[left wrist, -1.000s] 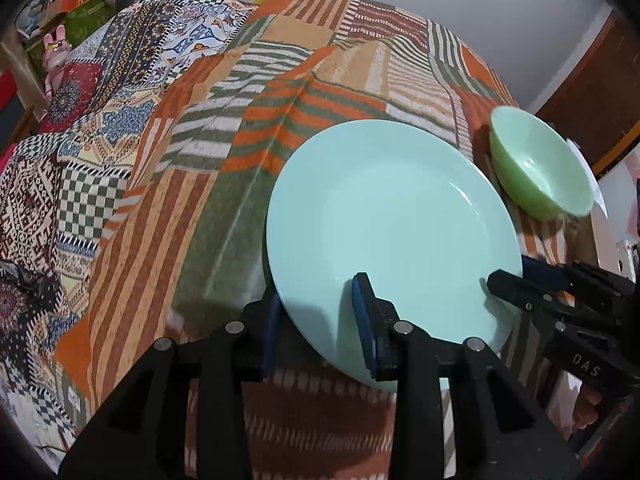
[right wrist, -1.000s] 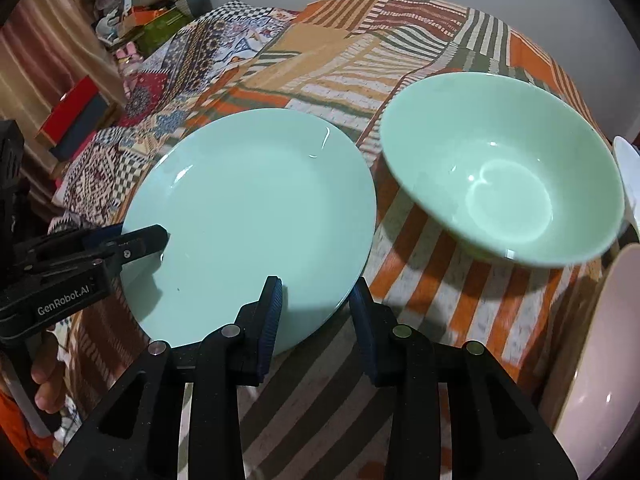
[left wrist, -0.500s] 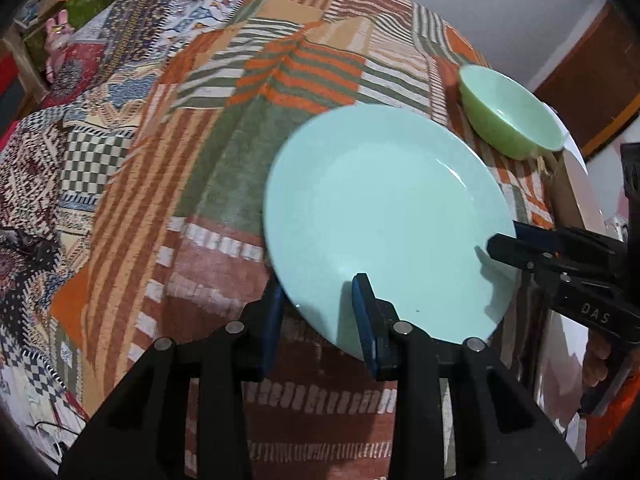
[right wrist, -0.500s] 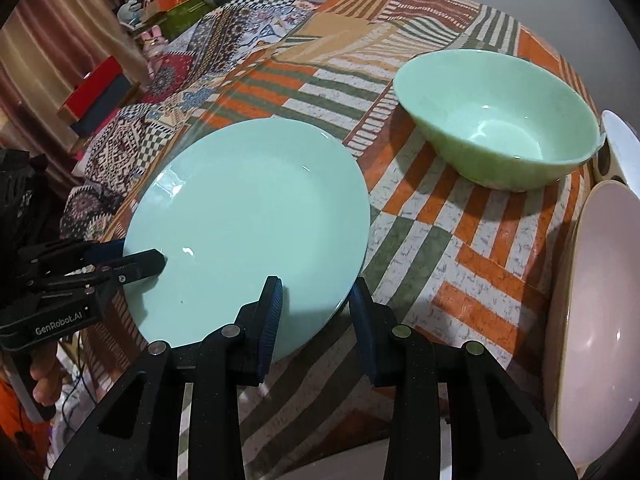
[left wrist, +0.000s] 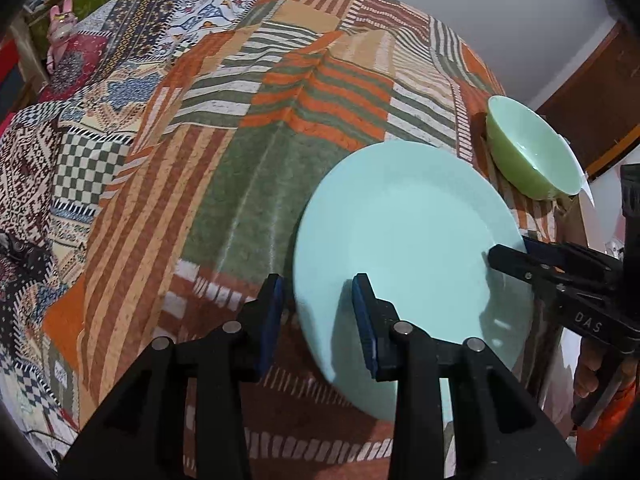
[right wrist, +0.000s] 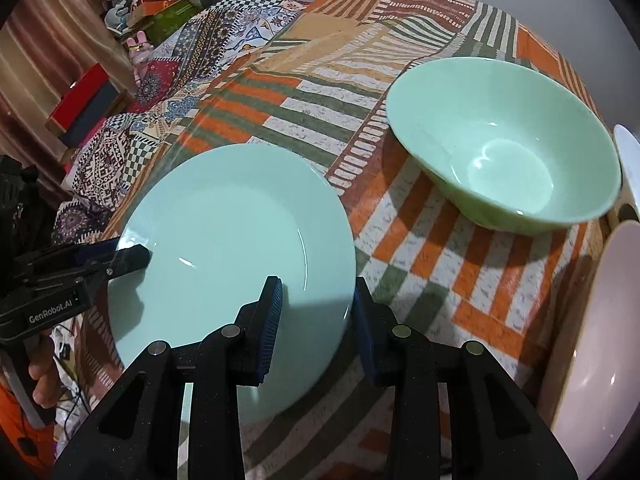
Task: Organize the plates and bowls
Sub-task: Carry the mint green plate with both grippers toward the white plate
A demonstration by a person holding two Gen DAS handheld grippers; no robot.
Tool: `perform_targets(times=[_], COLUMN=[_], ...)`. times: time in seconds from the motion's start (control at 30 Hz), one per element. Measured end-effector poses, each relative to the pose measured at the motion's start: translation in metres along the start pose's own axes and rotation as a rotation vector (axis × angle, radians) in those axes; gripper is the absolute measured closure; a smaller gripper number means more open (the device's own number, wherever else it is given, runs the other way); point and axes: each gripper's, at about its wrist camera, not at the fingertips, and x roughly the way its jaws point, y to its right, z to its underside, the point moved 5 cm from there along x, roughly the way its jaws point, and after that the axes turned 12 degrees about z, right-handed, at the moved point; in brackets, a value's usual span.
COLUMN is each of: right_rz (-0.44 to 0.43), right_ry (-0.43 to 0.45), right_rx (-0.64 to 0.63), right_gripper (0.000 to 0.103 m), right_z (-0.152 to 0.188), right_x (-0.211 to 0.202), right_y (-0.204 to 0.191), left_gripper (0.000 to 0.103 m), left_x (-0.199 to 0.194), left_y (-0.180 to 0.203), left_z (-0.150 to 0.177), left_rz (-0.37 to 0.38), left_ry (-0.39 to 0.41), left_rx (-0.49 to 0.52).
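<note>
- Table: covered with a patchwork cloth (left wrist: 280,120) of orange, green and cream stripes.
- Plate (right wrist: 224,240): pale blue-green, face up, on the near left part of the table. Its near rim reaches past the table's edge. Whether it rests on the cloth or hangs just clear cannot be told.
- Left gripper (left wrist: 318,312): set on the plate's left rim, one finger above the surface and one beneath, clamped on the plate. The right wrist view confirms the upper finger lying on the plate's face.
- Right gripper (right wrist: 316,312): set on the plate's near right rim, with the rim between its fingers. Its jaws have just been opening slightly. Whether the pads press on the plate cannot be told.
- Bowl (right wrist: 500,152): light green, upright, empty, far right on the table, apart from the plate.
- Pale pink dish (right wrist: 600,340): at the right edge of the right wrist view, partly cut off.
- Person's hand (right wrist: 44,384): wrapped round the left gripper's handle, at the near left.
</note>
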Motion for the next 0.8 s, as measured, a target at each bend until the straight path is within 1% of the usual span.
perform_targets(times=[0.07, 0.2, 0.3, 0.43, 0.47, 0.5, 0.8], right_rz=[0.005, -0.002, -0.022, -0.02, -0.018, -0.036, -0.043], right_ry=[0.002, 0.0, -0.003, 0.019, 0.028, 0.039, 0.128], right_rx=[-0.007, 0.01, 0.021, 0.016, 0.017, -0.004, 0.022], right_gripper=[0.069, 0.073, 0.074, 0.074, 0.074, 0.074, 0.074], right_z=[-0.001, -0.001, 0.001, 0.004, 0.004, 0.004, 0.005], right_x=[0.0, -0.001, -0.006, -0.016, -0.019, -0.024, -0.065], right_y=[0.0, 0.003, 0.004, 0.003, 0.003, 0.003, 0.013], left_gripper=[0.069, 0.069, 0.069, 0.069, 0.069, 0.069, 0.069], left_x=[0.002, 0.0, -0.005, -0.015, -0.017, -0.022, -0.065], left_y=[0.002, 0.006, 0.006, 0.011, 0.013, 0.016, 0.048], left_z=[-0.002, -0.002, 0.002, 0.007, 0.008, 0.009, 0.008], left_rz=[0.009, 0.002, 0.017, 0.016, 0.015, 0.013, 0.027], left_ry=[0.0, 0.004, 0.007, 0.017, 0.022, 0.031, 0.121], left_rx=[0.0, 0.004, -0.008, -0.004, -0.001, 0.005, 0.057])
